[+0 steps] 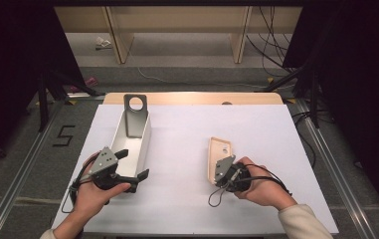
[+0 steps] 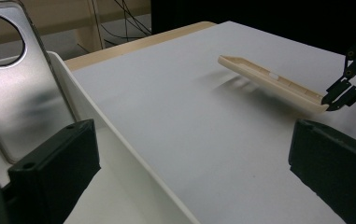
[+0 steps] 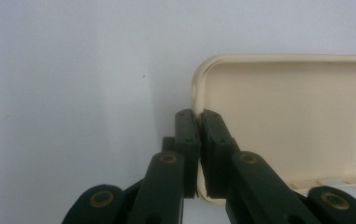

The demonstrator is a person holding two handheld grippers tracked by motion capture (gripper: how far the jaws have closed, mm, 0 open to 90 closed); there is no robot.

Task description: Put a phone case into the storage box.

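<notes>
Right claw (image 3: pixel 198 122) pinches the rim of the cream phone case (image 3: pixel 288 121), one end tilted up off the white table (image 1: pixel 187 144). Left claw (image 1: pixel 135 163) stands wide across the white tray's (image 1: pixel 142 144) wall, with a silver phone case (image 1: pixel 136 115) propped inside.
</notes>
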